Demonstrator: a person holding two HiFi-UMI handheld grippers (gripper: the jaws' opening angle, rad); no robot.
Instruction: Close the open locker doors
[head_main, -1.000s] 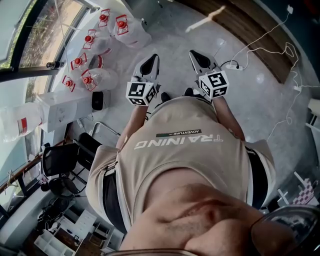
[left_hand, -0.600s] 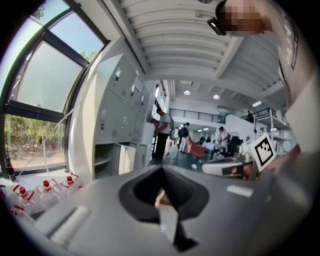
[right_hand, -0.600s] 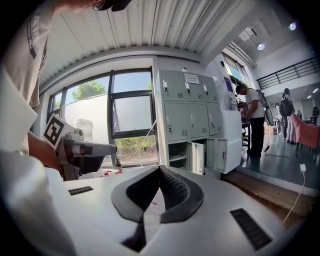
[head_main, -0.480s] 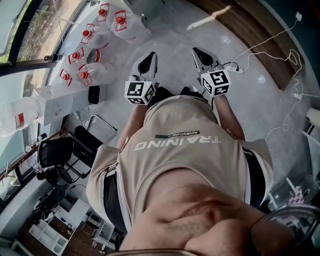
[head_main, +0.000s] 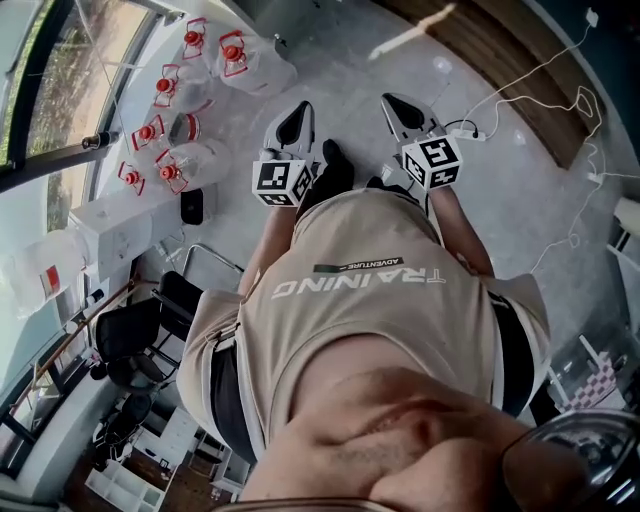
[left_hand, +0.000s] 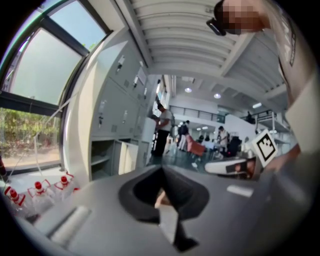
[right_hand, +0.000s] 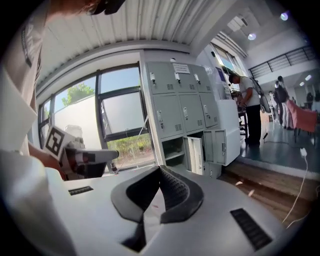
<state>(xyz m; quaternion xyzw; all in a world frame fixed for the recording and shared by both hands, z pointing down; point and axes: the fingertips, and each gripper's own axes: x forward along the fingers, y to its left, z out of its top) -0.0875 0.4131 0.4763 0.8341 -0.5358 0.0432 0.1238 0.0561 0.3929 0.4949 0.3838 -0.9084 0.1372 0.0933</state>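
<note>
My left claw (left_hand: 161, 170) and right claw (right_hand: 160, 170) sit closed on nothing. Beyond the right claw stand lockers (right_hand: 182, 107) with low doors (right_hand: 218, 146) ajar, interiors seemingly shelved. Water jugs (head_main: 245, 62) lie left of my left claw.

The lockers (right_hand: 180, 107) are pale grey-green, and their open doors (right_hand: 221, 146) are the same shade. The left claw (head_main: 301, 112) and right claw (head_main: 390, 102) are light grey with black ribbed pads, and each carries a white cube printed with black square markers. At far left, clear jugs (head_main: 235, 55) have red caps. The floor (head_main: 520, 200) is mottled grey. The person's shirt (head_main: 360, 330) is beige with white lettering.
</note>
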